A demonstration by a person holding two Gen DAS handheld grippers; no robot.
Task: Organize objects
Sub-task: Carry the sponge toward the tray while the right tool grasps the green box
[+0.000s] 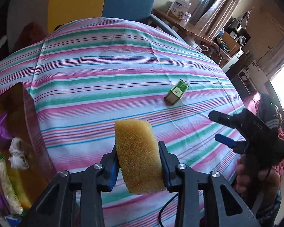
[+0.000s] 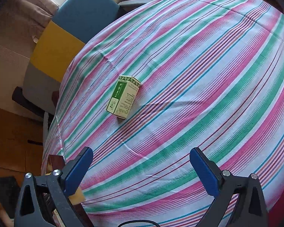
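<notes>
Left wrist view | striped tabletop carries a green box lying flat, well apart from both claws | left claw clenched on a yellow sponge held above the cloth | right claw released, spread wide, nothing between its pads
</notes>
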